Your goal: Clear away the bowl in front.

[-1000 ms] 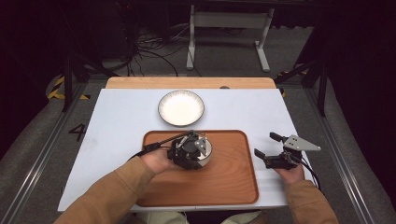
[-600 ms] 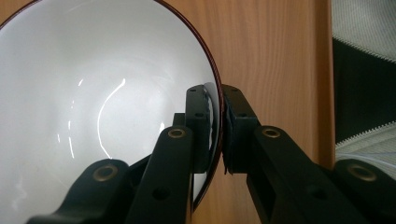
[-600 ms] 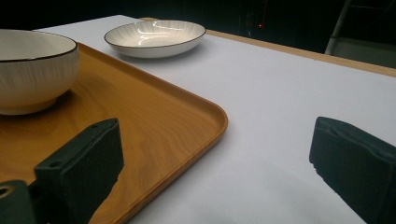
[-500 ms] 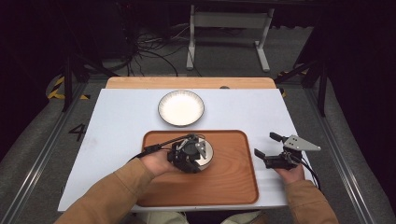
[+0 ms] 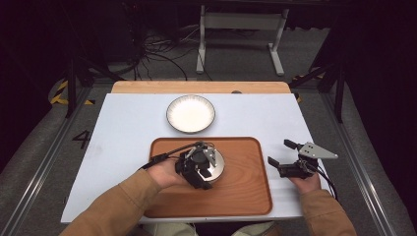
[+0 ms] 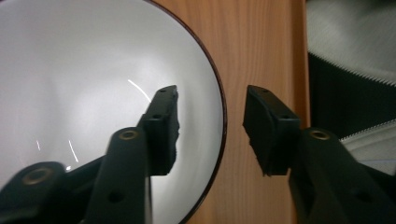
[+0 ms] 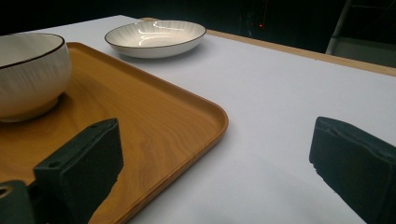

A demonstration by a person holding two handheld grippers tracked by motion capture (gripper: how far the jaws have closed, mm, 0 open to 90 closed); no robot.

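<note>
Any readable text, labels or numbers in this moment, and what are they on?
"4": a dark numeral on the grey floor, left of the table.
No words or brands can be read on the bowl, plate, tray or either gripper.

White bowl (image 7: 29, 74) with thin dark rim and faint ribbed outer wall, upright and empty, glossy pale inside, resting on the wooden tray (image 5: 246, 191) toward its upper middle, well short of the tray's right edge, straddled at its rim by open jaws
</note>
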